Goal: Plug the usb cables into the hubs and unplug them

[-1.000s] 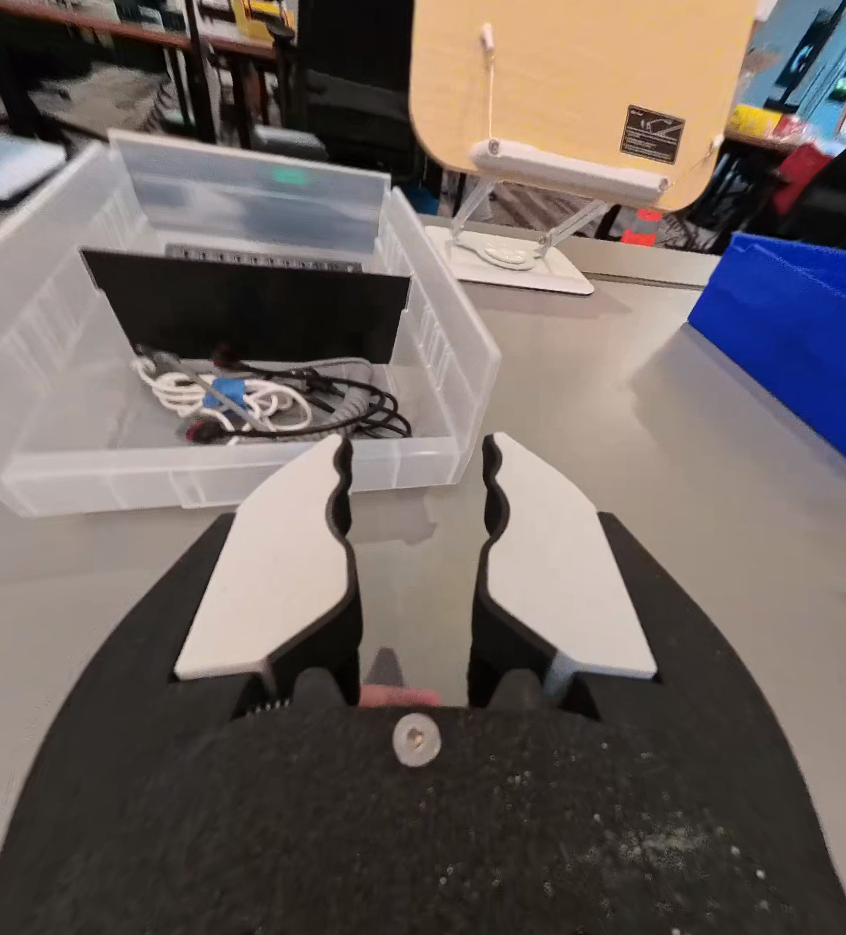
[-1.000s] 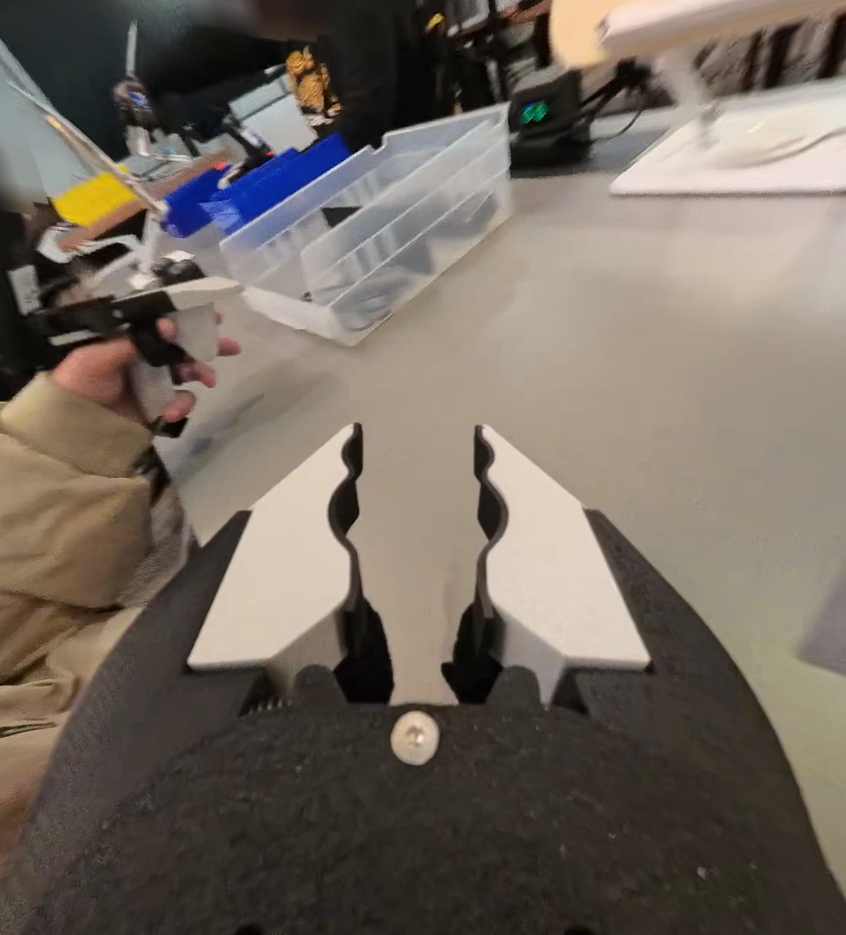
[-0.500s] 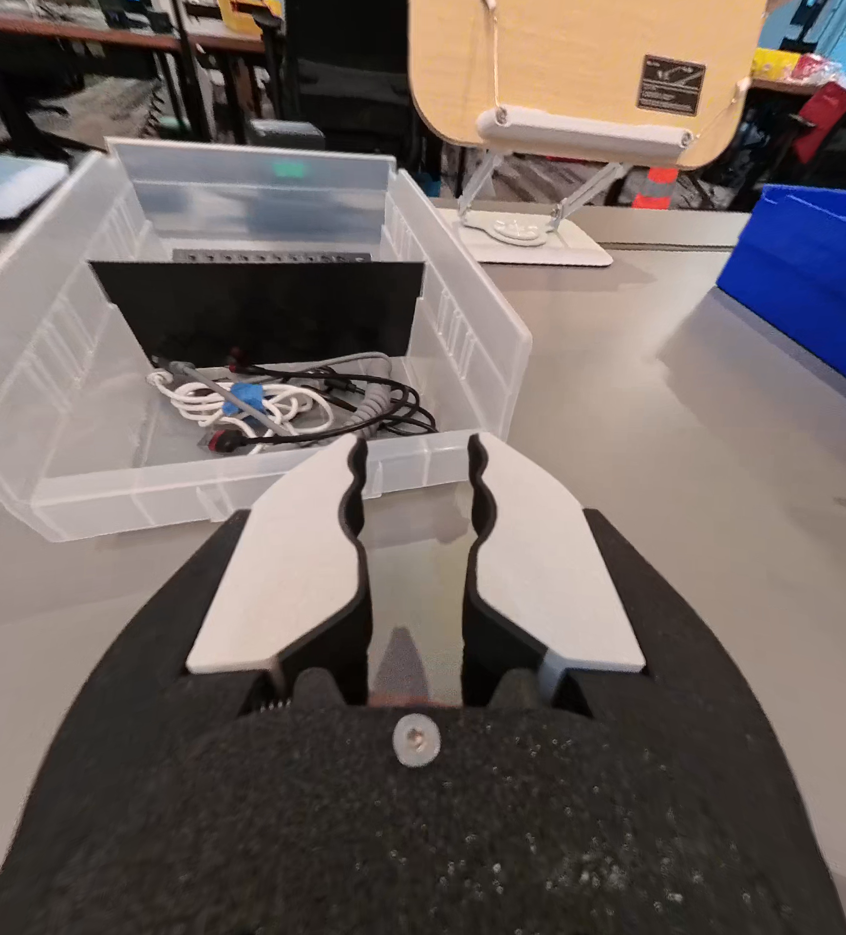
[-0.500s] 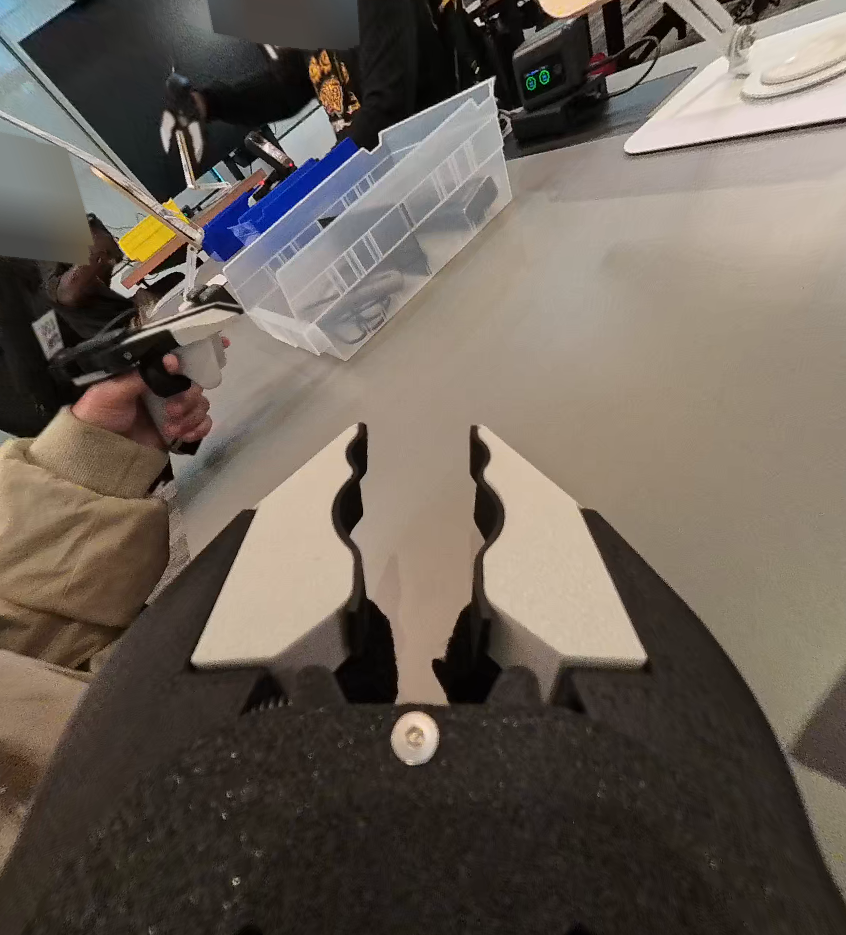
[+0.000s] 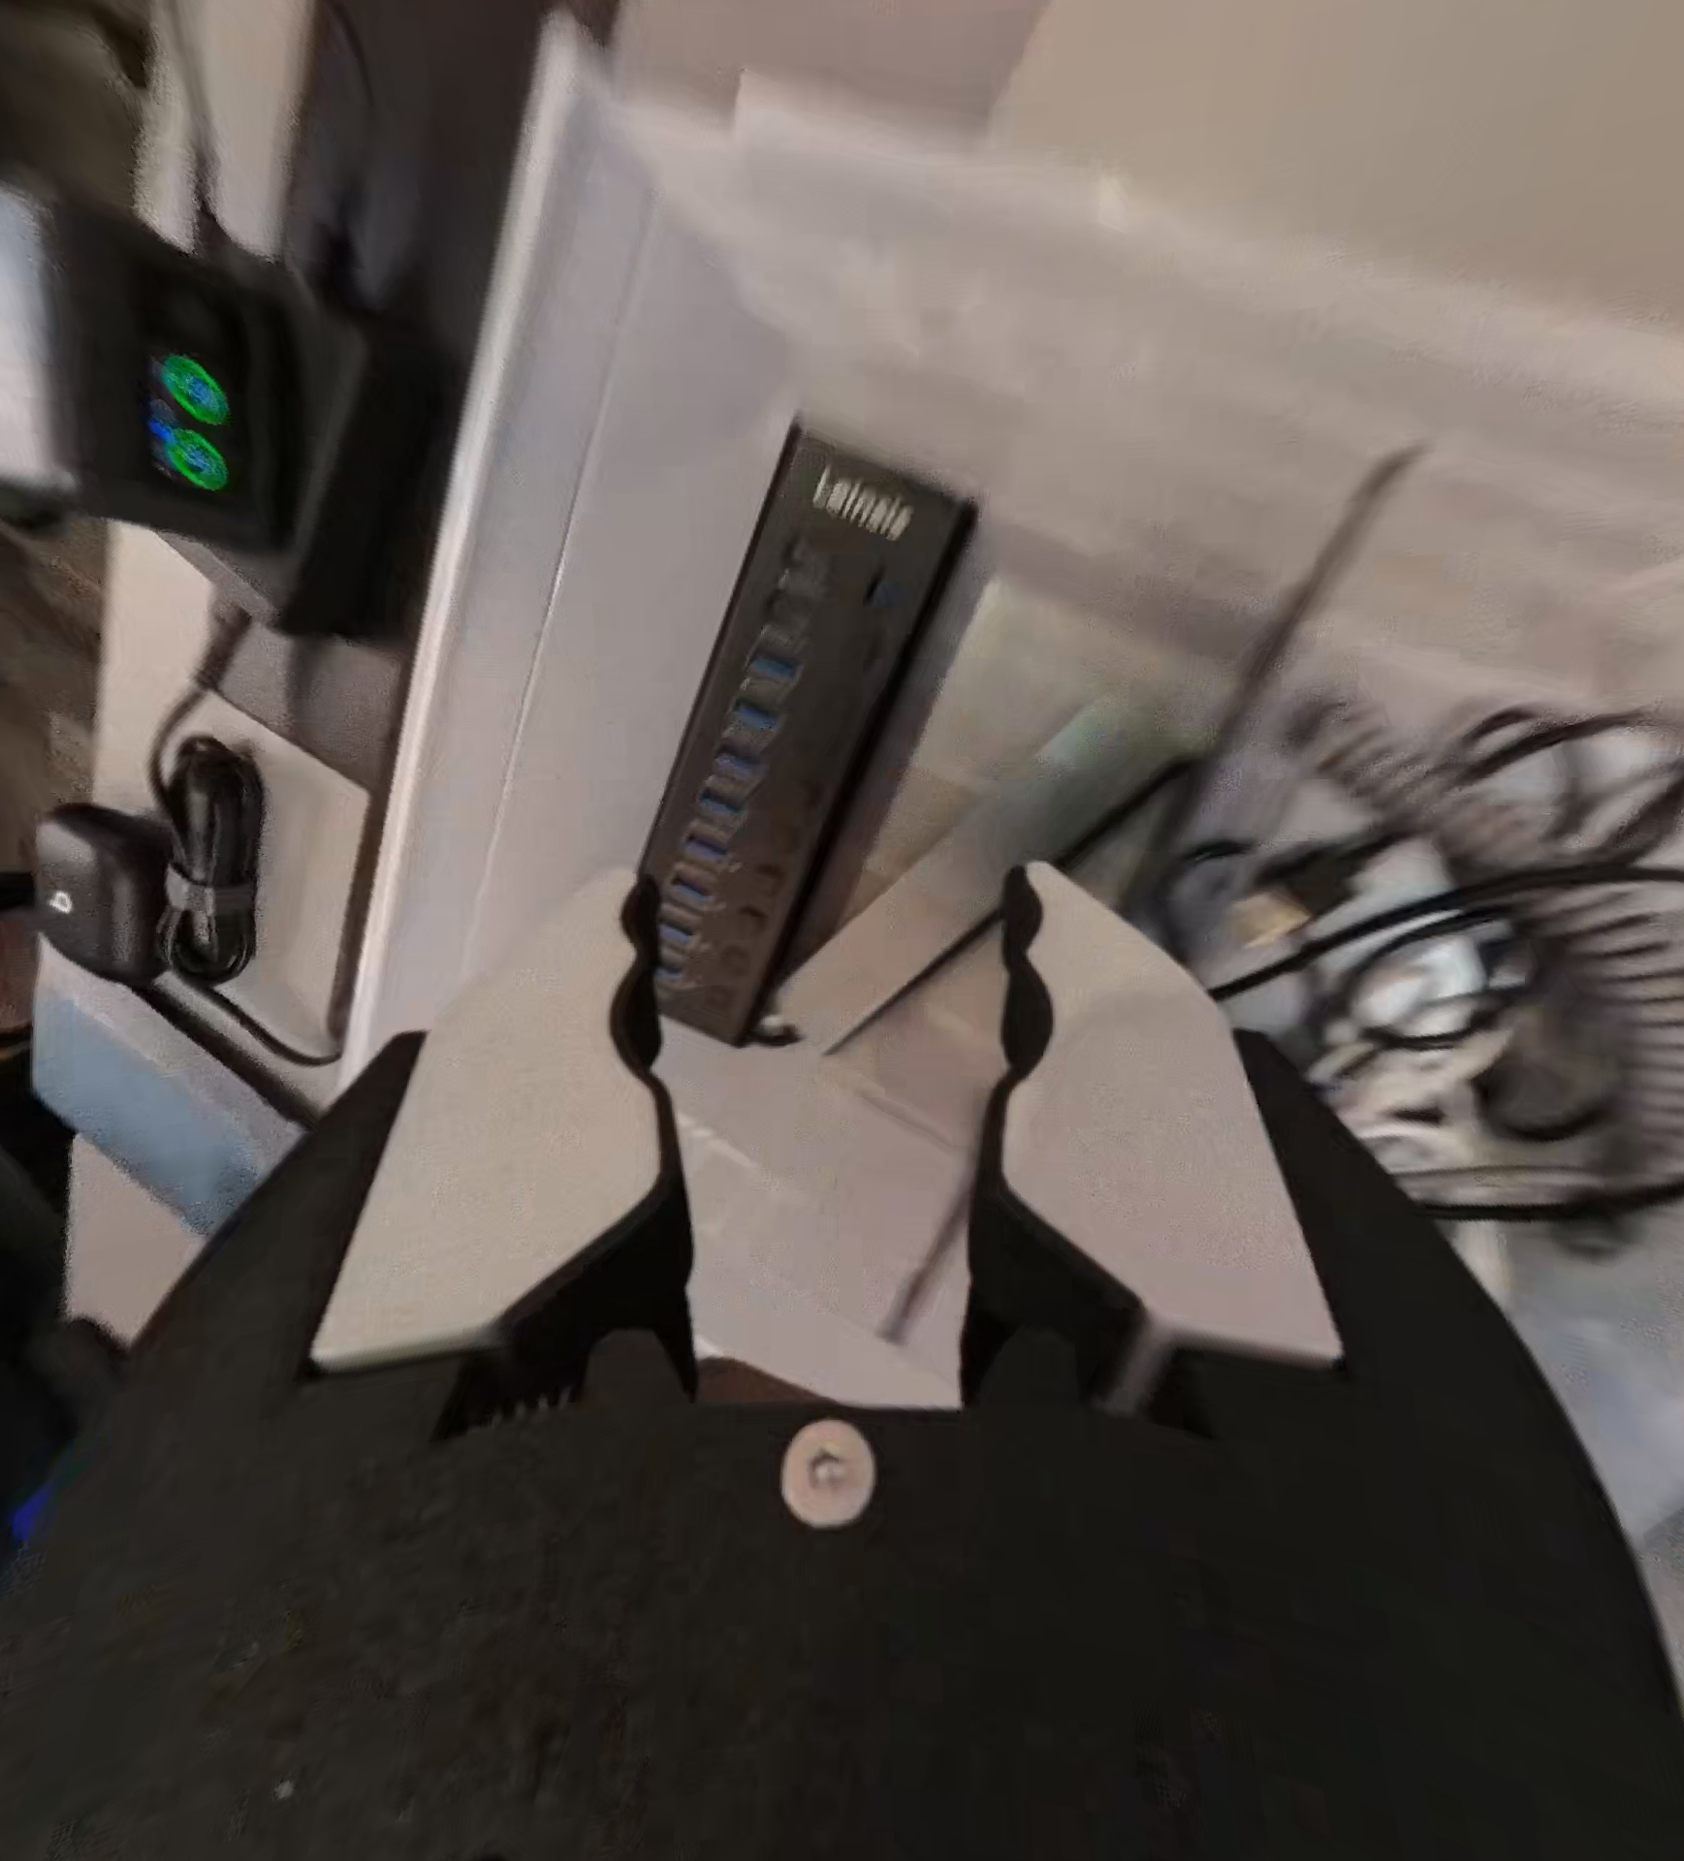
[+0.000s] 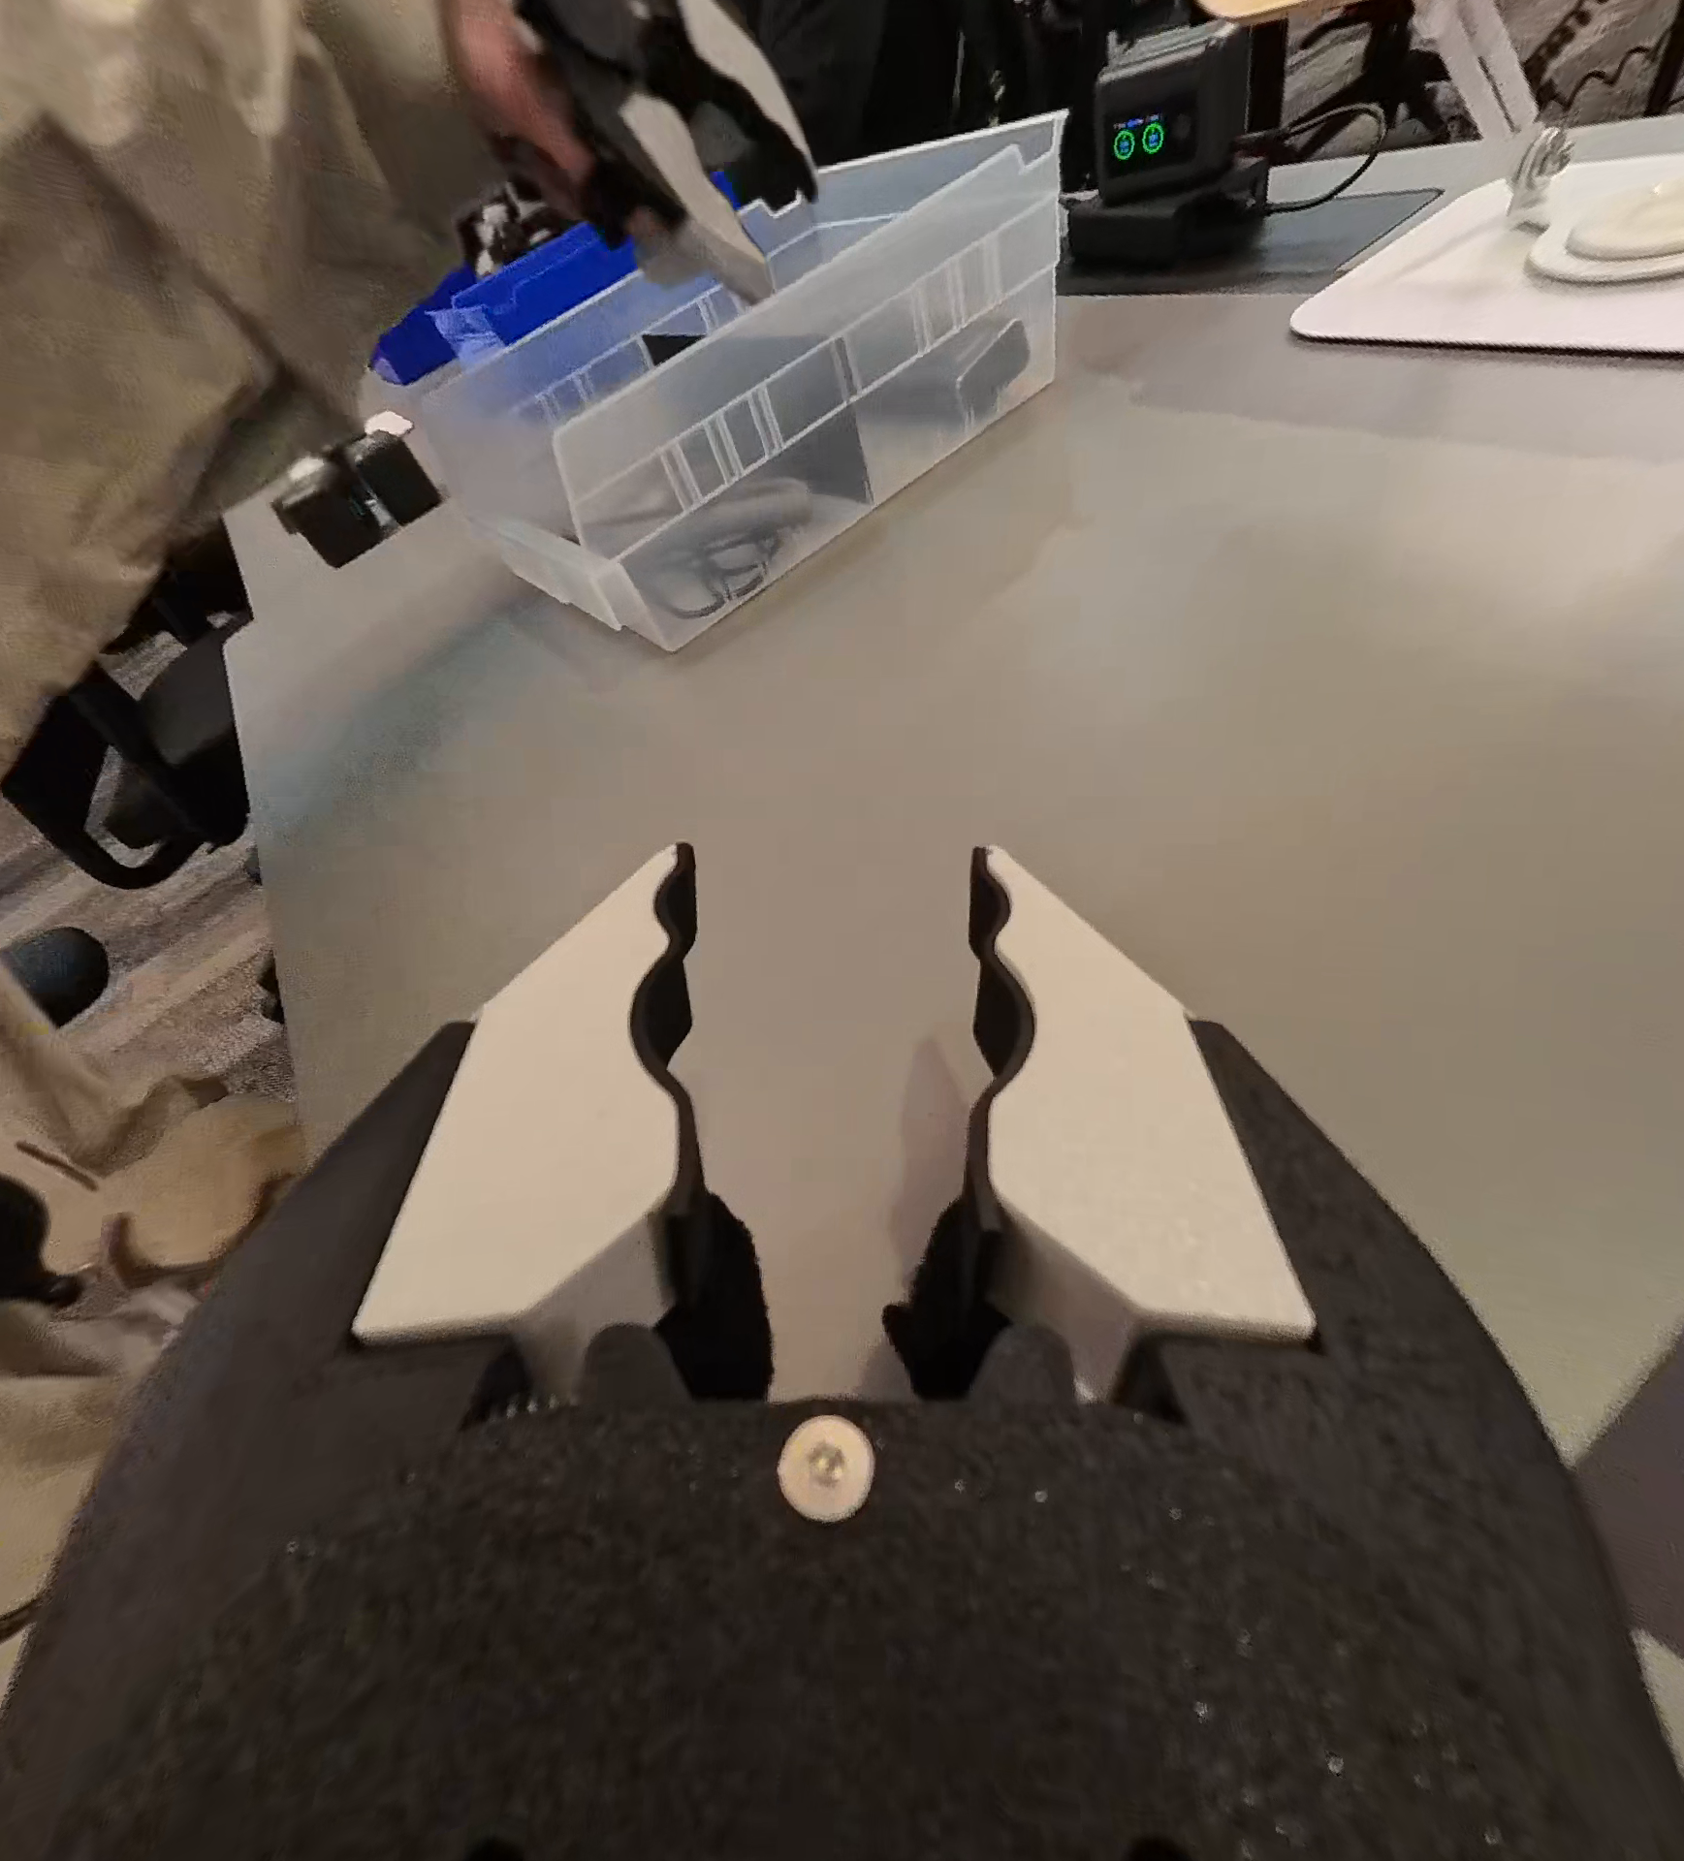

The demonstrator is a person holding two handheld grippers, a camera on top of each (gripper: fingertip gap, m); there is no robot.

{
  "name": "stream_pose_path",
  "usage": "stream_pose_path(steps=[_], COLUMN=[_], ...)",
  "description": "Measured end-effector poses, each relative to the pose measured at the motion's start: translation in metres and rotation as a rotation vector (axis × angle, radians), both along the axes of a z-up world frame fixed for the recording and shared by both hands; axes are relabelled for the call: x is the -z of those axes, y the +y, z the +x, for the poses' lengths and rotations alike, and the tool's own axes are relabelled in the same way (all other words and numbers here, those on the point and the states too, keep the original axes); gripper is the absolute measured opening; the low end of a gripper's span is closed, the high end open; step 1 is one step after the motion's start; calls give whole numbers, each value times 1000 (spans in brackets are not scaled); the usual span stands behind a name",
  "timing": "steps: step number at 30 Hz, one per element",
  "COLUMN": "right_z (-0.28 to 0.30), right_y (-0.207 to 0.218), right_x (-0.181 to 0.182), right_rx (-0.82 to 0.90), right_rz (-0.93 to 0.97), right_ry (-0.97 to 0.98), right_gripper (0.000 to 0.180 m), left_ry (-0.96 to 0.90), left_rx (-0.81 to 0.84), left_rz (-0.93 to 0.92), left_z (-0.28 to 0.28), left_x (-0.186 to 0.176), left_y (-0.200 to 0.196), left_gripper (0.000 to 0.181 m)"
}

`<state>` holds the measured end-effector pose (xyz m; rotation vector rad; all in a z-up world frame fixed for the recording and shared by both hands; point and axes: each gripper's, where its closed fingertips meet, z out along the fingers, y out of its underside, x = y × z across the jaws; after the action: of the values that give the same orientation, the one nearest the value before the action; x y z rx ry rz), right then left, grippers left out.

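Left tongs (image 5: 822, 896) apart above clear bin (image 5: 515, 604) | bin: black hub (image 5: 797, 725), tangled cables (image 5: 1482, 967) | right tongs (image 6: 827, 866) apart, empty

Heavy motion blur smears the left wrist view, worst over the cable tangle (image 5: 1482, 967) right of the black hub (image 5: 797, 725). The right wrist view is sharper, with soft, even indoor light, a pale sheen on the grey table (image 6: 1220, 705), and wide-angle bending at its edges.

Grey bench (image 6: 1321, 705) ahead of the fingers; blue bin (image 6: 515, 292) far left; white mat (image 6: 1482, 302) far right.
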<state>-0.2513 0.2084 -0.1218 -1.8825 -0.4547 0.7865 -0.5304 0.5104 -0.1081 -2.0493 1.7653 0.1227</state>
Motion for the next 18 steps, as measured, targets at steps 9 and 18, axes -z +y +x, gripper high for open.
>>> stream_pose_path(steps=[9, 18], right_z=[1, -5], right_y=[-3, -6], right_x=[15, 13], right_rx=[-39, -76], right_rz=[-58, -92], right_ry=[-12, 46], right_gripper=[51, 48], left_ry=[169, 198], left_rx=[194, 285], left_rz=[-102, -187], left_z=[25, 26], left_x=[63, 78], left_y=[29, 23], left_gripper=[75, 60])
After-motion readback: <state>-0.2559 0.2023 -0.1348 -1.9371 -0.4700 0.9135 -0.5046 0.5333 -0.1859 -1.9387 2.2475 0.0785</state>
